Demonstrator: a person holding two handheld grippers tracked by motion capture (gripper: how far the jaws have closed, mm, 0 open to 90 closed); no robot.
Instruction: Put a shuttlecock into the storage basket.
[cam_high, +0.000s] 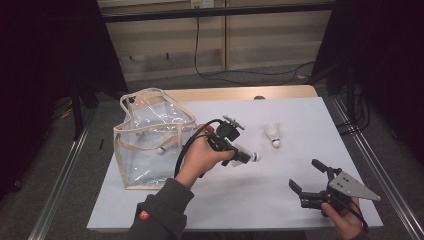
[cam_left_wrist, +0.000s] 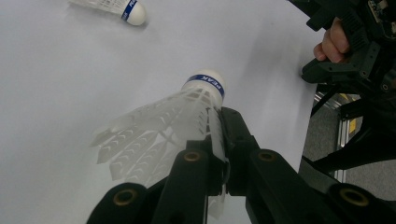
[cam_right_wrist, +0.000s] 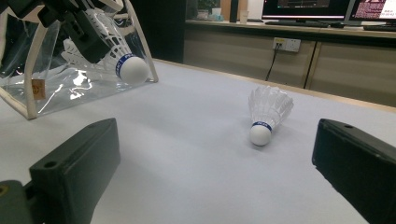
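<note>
White table (cam_high: 280, 185), left claw (cam_left_wrist: 219, 140)-pinched shuttlecock (cam_left_wrist: 182, 112)

On the surface (cam_high: 210, 200), the bag (cam_high: 150, 140) stands to my left, a shuttlecock (cam_high: 273, 134) lies toward the far right, and another shuttlecock (cam_high: 248, 153) sits between them, in my left fingers (cam_left_wrist: 233, 135).

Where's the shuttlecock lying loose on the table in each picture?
High view: loose shuttlecock right of centre, cork toward the person.
Left gripper view: top left corner.
Right gripper view: right of centre, cork down.
Shared landmark: the held shuttlecock in the left claw.
</note>
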